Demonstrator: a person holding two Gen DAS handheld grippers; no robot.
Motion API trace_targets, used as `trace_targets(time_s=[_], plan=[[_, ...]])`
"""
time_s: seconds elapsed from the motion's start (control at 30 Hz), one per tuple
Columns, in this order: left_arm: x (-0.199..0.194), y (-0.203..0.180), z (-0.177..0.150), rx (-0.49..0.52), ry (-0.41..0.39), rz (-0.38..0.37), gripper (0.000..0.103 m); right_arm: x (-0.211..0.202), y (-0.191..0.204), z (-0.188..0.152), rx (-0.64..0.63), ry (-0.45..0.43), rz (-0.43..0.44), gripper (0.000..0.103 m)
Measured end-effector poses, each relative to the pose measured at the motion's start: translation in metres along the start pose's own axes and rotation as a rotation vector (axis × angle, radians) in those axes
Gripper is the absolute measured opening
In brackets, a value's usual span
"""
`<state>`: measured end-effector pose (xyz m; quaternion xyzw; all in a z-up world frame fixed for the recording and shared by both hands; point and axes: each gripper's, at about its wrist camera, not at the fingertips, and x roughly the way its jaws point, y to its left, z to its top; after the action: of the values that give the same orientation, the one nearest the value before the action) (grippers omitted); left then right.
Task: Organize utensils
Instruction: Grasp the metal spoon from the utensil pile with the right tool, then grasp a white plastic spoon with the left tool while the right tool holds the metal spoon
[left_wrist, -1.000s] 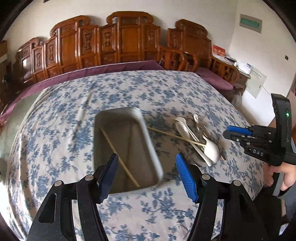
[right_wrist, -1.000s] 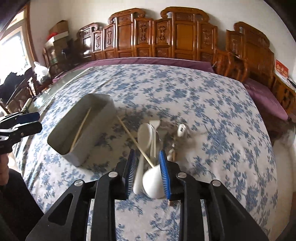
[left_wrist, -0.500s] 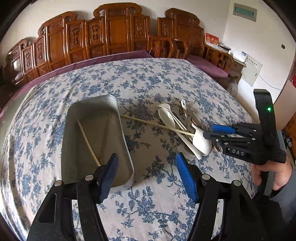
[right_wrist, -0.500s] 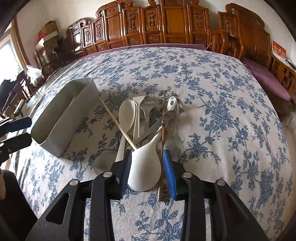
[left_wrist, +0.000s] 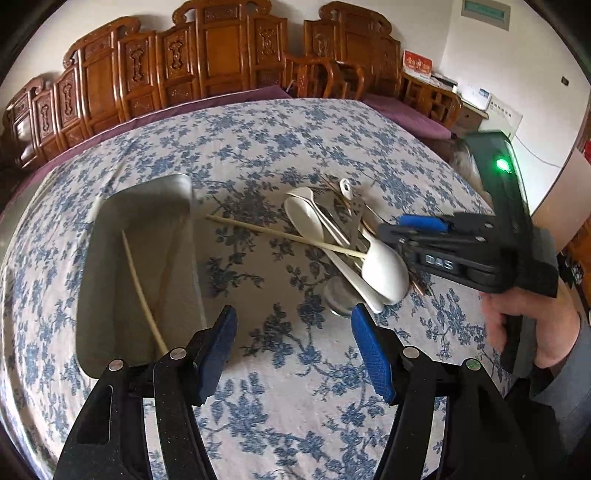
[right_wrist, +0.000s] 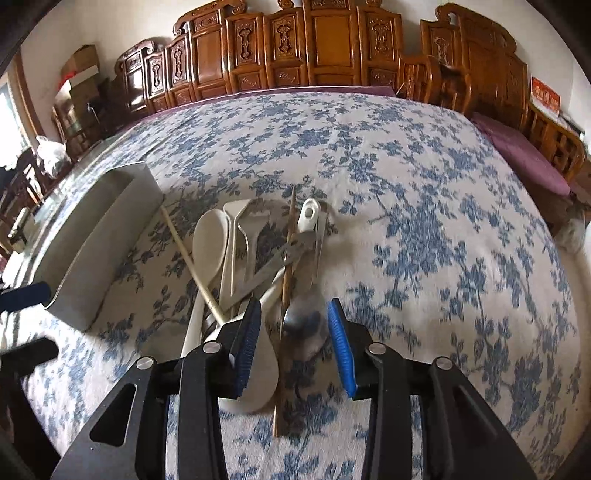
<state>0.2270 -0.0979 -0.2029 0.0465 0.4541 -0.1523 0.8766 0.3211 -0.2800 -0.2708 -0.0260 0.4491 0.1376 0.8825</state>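
While right tongs (right_wrist: 293, 341) gape, utensils (right_wrist: 255, 251) lie just ahead.

White tablecloth (left_wrist: 280, 155) with blue flower print; purple cloth (right_wrist: 524, 155) at its edges. Grey metal tray (left_wrist: 110, 266), pale wooden chopstick (left_wrist: 142, 291) inside. White spoons (right_wrist: 208, 240), silver metal utensils (right_wrist: 273, 266), brown chopstick (right_wrist: 288, 266). Black left gripper (left_wrist: 291, 343) and right gripper (right_wrist: 293, 343), blue pads. Carved reddish-brown chairs (left_wrist: 207, 62).

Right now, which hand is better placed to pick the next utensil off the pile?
Right. The right tool is open, down over the utensil pile. The left tool, also open, faces bare cloth beside the metal tray.
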Motion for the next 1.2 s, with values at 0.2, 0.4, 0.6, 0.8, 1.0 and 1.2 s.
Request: trace_targets(time_s=[0.2, 0.4, 0.6, 0.8, 1.0, 1.2], plan=[[0.010, -0.012, 0.003, 0.014, 0.015, 0.008, 0.061, 0.013, -0.024, 0.000, 0.060, 0.057, -0.006, 0.031], [0.025, -0.017, 0.003, -0.010, 0.055, -0.001, 0.061, 0.001, -0.050, -0.004, 0.140, 0.038, -0.018, 0.031], [0.044, -0.021, 0.005, -0.023, 0.096, -0.002, 0.061, -0.005, -0.061, -0.005, 0.178, 0.030, -0.007, 0.031], [0.058, -0.021, 0.008, -0.051, 0.117, -0.011, 0.061, -0.004, -0.062, -0.005, 0.177, 0.030, -0.012, 0.031], [0.070, -0.016, 0.008, -0.108, 0.150, -0.054, 0.050, -0.003, -0.062, -0.007, 0.175, 0.041, -0.006, 0.031], [0.073, -0.013, 0.012, -0.131, 0.153, -0.042, 0.048, 0.001, -0.057, -0.008, 0.154, 0.055, -0.006, 0.031]])
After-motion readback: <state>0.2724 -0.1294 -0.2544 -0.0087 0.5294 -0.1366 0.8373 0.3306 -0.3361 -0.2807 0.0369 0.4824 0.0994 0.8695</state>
